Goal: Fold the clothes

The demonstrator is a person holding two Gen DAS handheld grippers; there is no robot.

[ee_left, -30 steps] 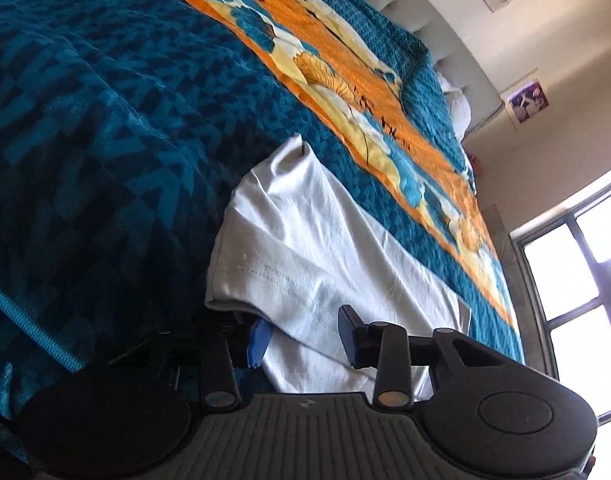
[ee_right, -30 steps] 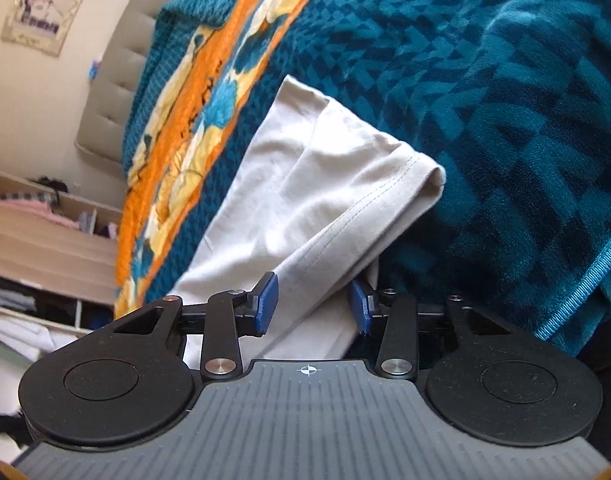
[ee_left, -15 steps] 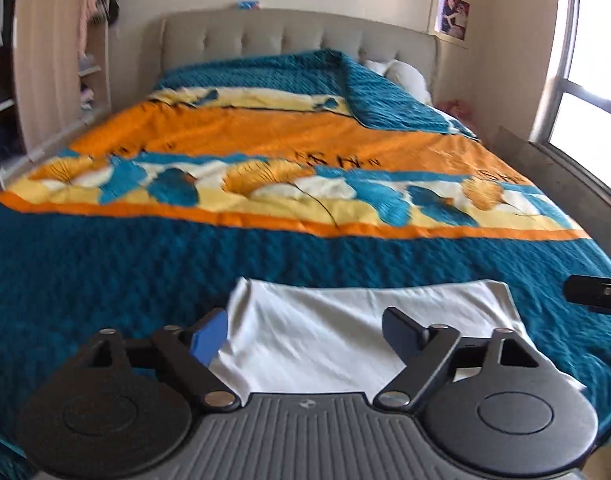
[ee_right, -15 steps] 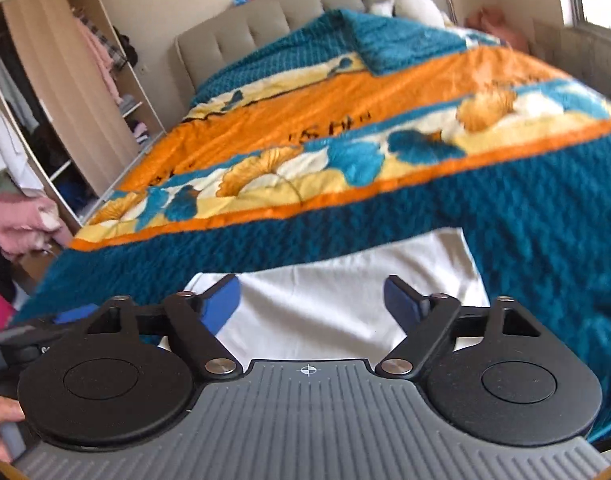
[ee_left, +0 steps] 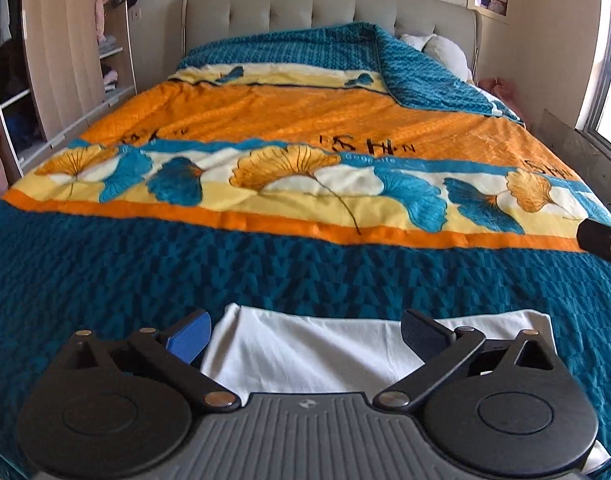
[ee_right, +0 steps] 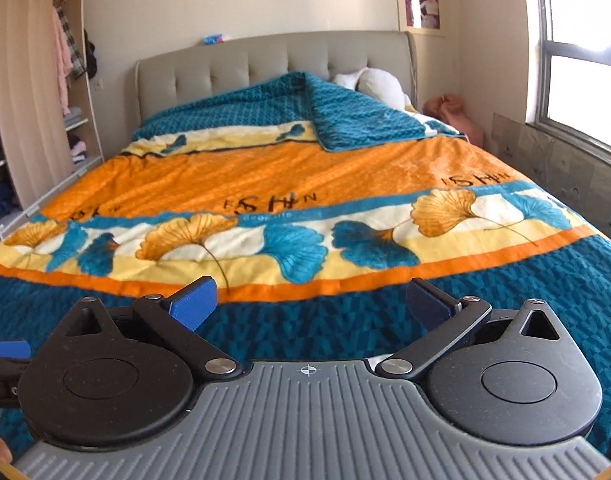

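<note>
- Bedroom held a bed [ee_left: 305,276] with a teal-and-orange blanket [ee_left: 289,132], a grey tufted headboard [ee_right: 273,60], a window [ee_right: 581,40] at right.
- White folded garment [ee_left: 305,352] lay near the foot edge.
- Left hand-held gripper [ee_left: 305,334] and right hand-held gripper [ee_right: 311,304] hung spread wide, gripping nothing.
- I judged one fold finished; next I would need to grasp an edge again.

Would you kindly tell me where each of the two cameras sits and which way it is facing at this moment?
Left wrist: rides the left gripper, jaws open, above the folded white garment at the bed's foot, facing the headboard; the right gripper's tip enters at the right edge.
Right wrist: rides the right gripper, jaws open, facing the same headboard; the left gripper's blue fingertip and a bit of skin show at left.
Shared: blanket, headboard, window.
</note>
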